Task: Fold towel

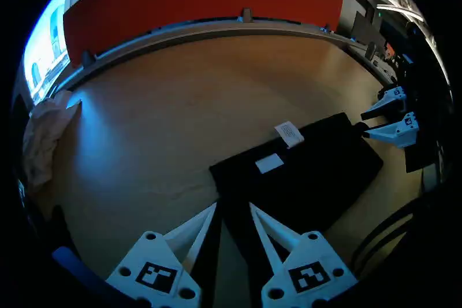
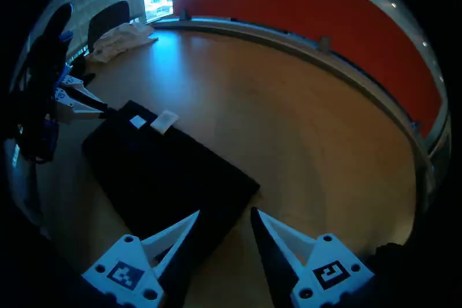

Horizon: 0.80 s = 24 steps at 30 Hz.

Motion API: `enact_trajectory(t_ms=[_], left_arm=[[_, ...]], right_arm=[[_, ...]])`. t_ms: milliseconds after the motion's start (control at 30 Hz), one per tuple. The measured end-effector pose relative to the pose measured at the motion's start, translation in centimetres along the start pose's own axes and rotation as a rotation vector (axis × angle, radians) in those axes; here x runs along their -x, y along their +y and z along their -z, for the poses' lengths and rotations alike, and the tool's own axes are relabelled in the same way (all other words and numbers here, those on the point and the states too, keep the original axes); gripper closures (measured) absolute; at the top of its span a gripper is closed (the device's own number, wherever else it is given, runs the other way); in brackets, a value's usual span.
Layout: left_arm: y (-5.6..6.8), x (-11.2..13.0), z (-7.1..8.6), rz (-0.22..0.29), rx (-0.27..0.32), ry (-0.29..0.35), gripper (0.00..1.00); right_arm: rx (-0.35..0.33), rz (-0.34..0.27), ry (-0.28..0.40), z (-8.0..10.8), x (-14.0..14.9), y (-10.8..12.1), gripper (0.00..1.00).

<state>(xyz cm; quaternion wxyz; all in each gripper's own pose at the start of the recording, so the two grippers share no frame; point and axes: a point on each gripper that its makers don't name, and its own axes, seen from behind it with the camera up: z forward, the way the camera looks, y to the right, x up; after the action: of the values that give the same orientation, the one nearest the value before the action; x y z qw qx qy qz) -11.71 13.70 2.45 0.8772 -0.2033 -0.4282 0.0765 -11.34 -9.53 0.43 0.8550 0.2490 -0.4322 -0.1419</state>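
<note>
In the left gripper view, the left gripper [image 1: 233, 205] hovers low over the pale wooden table [image 1: 173, 106]. Its two white fingers are spread, with bare tabletop showing in the gap between them. The black rectangular towel [image 1: 312, 175] lies flat on the table straight ahead, and its nearest corner sits right at the fingertips. I can't tell whether the fingers touch the cloth. Two small white labels [image 1: 289, 133] rest on the towel's far-left edge. At the towel's opposite corner, off to the right, the right gripper [image 1: 364, 123] points in with its fingers parted, the tips just at the cloth. A crumpled pale cloth [image 1: 43, 134] lies well away at the table's left edge. A long red partition panel [image 1: 202, 2] stands behind the table's far rim.

In the right gripper view, the right gripper's own white fingers are wide apart. The towel's near corner reaches into the space between them, lying closer to the left finger, with wood showing beside the right one. Neither finger is pressing on it. The left gripper is at the towel's far corner, up on the left. A dark chair [image 2: 110, 19] stands beyond the pale cloth.
</note>
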Motion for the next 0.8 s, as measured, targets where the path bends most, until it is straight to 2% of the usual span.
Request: enact_trajectory(t_ms=[100,267,433,567,667,800], left_arm=[[-0.4,-0.1,-0.1,-0.002,-0.011,0.002,0.75],[-1.0,-0.4,0.0,-0.011,-0.031,0.008,0.69],[-1.4,-0.7,0.3,-0.006,-0.043,0.014,0.59],[-1.6,-0.5,0.5,0.006,-0.044,0.012,0.4],[-1.8,-0.5,0.6,0.013,-0.051,0.016,0.36],[-2.0,-0.5,0.9,0.014,-0.056,0.02,0.25]], right_arm=[[0.009,-0.007,0.004,-0.2,-0.2,0.3,0.41],[0.032,-0.01,0.017,-0.2,-0.7,1.0,0.38],[0.06,-0.009,0.045,0.1,-1.4,1.8,0.27],[0.077,-0.011,0.057,0.4,-1.5,2.3,0.22],[0.081,-0.016,0.059,0.5,-1.4,2.5,0.2],[0.082,-0.025,0.066,0.7,-1.4,2.5,0.09]])
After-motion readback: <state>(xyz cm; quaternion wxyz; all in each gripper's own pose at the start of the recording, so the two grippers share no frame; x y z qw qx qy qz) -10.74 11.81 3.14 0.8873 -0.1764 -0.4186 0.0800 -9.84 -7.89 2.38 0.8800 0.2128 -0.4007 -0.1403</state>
